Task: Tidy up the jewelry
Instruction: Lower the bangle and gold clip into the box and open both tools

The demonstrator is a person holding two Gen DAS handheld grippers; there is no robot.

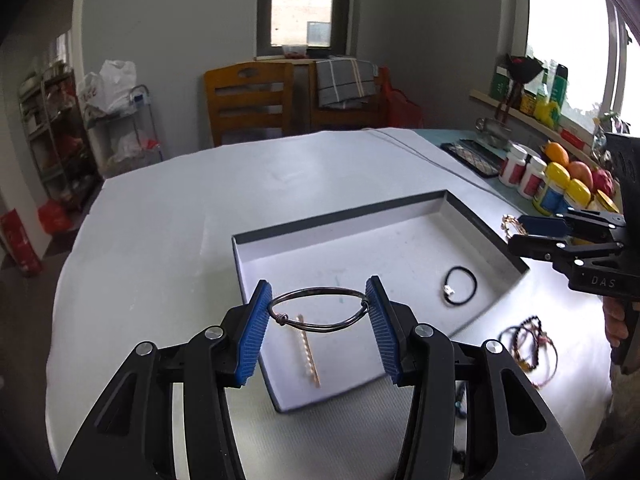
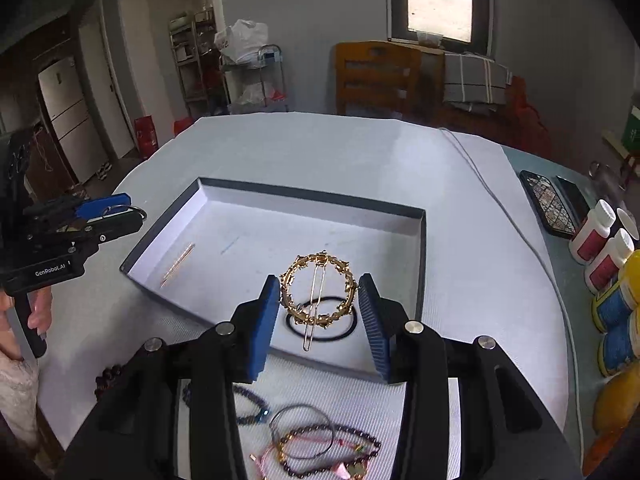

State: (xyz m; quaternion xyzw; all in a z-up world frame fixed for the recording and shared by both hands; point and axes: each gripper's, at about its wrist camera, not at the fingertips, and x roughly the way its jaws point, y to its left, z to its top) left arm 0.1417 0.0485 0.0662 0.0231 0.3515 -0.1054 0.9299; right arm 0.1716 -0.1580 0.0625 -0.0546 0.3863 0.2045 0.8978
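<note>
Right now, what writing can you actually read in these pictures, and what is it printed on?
"DAS": on the right hand-held gripper body, seen from the left wrist.
"GenRobot.AI": on the left hand-held gripper body, seen from the right wrist.
Labels on the pill bottles and the windowsill boxes: too blurred to read.

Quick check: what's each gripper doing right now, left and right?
Left gripper: shut on the wire bangle, held over the box.
Right gripper: shut on the gold hair clip, also over the box.
</note>
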